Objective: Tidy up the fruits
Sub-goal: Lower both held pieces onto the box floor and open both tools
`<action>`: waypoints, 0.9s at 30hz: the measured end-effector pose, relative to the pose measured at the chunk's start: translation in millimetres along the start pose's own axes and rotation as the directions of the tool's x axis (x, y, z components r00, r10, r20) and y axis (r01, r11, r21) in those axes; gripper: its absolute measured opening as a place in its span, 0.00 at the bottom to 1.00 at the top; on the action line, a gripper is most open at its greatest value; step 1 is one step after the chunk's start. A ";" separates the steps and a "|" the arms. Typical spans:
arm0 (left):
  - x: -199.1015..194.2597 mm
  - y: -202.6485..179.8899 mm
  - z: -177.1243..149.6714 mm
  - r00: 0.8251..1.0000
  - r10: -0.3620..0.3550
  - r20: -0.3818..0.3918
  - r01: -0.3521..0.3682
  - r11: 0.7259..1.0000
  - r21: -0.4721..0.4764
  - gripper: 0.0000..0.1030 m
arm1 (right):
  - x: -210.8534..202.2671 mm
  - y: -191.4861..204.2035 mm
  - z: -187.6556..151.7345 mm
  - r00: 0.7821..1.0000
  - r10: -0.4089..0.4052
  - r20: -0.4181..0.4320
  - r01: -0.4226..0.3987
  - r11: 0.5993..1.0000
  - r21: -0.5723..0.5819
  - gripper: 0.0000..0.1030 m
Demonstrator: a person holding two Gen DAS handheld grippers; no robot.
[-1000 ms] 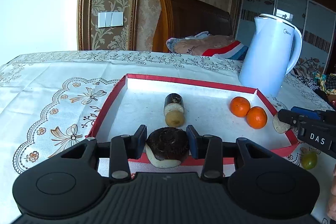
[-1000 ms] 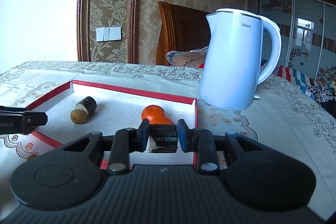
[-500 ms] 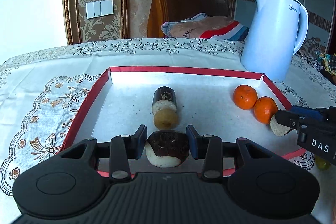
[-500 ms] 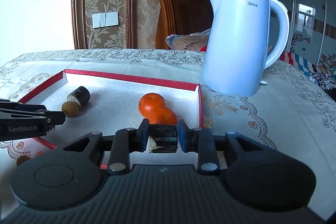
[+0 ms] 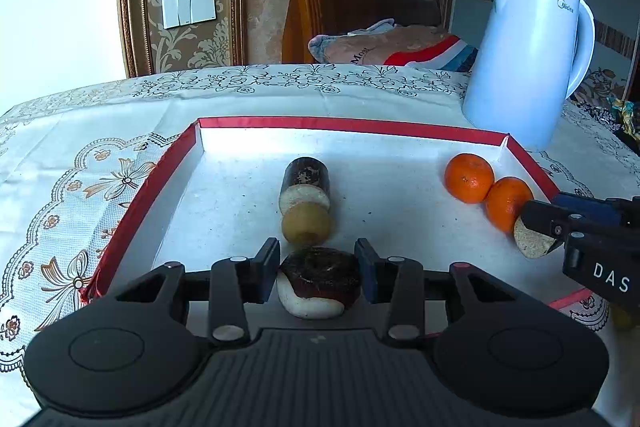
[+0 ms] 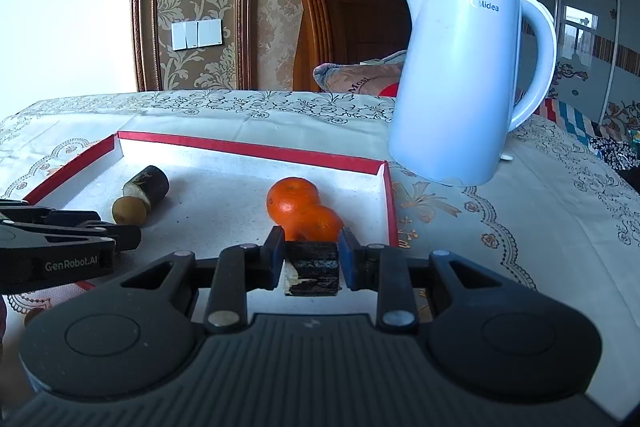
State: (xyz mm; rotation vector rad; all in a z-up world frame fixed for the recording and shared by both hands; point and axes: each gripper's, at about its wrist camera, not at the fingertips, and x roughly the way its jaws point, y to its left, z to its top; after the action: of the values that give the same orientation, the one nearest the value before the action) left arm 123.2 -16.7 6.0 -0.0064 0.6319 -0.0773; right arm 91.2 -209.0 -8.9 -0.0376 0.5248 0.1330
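Note:
My left gripper (image 5: pixel 318 273) is shut on a dark-skinned, white-fleshed stub (image 5: pixel 320 283), held over the near edge of the red-rimmed white tray (image 5: pixel 344 125). In the tray lie a dark stub piece (image 5: pixel 306 181), a small yellow-green fruit (image 5: pixel 306 225) touching it, and two oranges (image 5: pixel 470 177) side by side at the right. My right gripper (image 6: pixel 311 261) is shut on another dark stub piece (image 6: pixel 314 269), just in front of the oranges (image 6: pixel 294 205). It also shows at the right of the left wrist view (image 5: pixel 536 231).
A white Midea kettle (image 5: pixel 528 67) stands on the lace tablecloth (image 5: pixel 80 187) behind the tray's right corner. A wooden chair with folded cloth (image 5: pixel 380 43) is behind the table. A small fruit (image 6: pixel 34 315) lies on the cloth outside the tray's near left.
Both grippers have moved forward over the tray with their pieces still held. The right gripper now sits close behind the oranges.

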 end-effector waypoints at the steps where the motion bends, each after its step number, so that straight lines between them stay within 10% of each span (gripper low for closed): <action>1: -0.1 -1.1 -0.2 1.000 -0.001 0.003 0.001 1.000 0.002 0.39 | 0.0 0.0 0.0 1.000 -0.003 0.001 0.003 1.000 0.002 0.27; 27: 8.6 -7.1 -2.4 0.999 0.026 0.018 -0.026 1.000 0.002 0.39 | 7.8 0.1 -6.3 1.000 -0.009 -0.027 0.010 0.999 0.050 0.27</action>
State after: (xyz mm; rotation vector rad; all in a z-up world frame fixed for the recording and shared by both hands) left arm 128.1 -24.3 -0.8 0.0033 0.6135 -0.0528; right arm 94.8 -208.4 -18.3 0.0066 0.5547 0.1100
